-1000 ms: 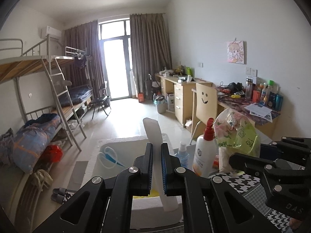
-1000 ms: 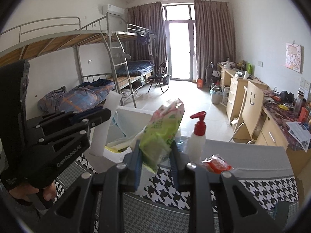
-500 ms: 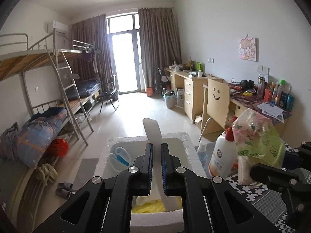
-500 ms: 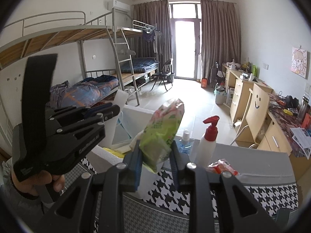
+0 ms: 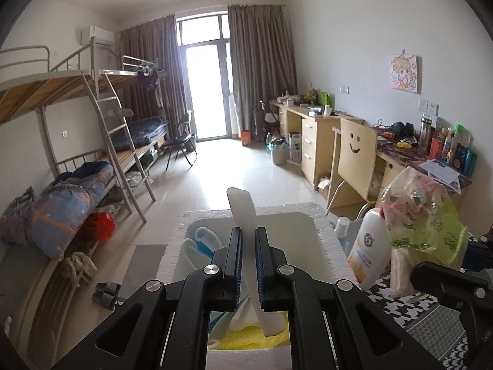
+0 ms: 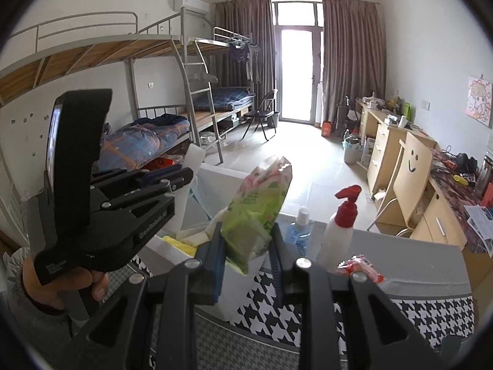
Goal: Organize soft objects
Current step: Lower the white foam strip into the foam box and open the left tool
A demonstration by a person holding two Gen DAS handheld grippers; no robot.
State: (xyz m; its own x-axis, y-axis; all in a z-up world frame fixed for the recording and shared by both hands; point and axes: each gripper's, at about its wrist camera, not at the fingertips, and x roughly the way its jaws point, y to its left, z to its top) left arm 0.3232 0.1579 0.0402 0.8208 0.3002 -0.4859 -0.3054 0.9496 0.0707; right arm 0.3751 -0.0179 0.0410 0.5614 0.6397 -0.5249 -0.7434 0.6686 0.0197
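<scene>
My left gripper (image 5: 249, 234) is shut on a flat white foam strip (image 5: 242, 209), which stands upright over a white foam box (image 5: 326, 240). The strip's lower end reaches down toward a yellow cloth (image 5: 246, 337) inside the box. A blue-and-white item (image 5: 200, 242) lies in the box at the left. My right gripper (image 6: 246, 234) is shut on a green and pink plastic packet (image 6: 258, 203), held up just right of the box (image 6: 240, 286). In the right wrist view the left gripper (image 6: 185, 174) sits at the left in a person's hand (image 6: 61, 283).
A white pump bottle (image 6: 339, 231) with a red top, a small blue bottle (image 6: 300, 231) and a red packet (image 6: 357, 265) stand on the houndstooth tablecloth (image 6: 416, 311) right of the box. Beyond are bunk beds (image 5: 92, 166), a wooden chair (image 5: 357, 160) and desks.
The left gripper has moved forward with the strip, so the box now lies more squarely under it. The right gripper has drifted toward the box with the packet. Both grips are unchanged.
</scene>
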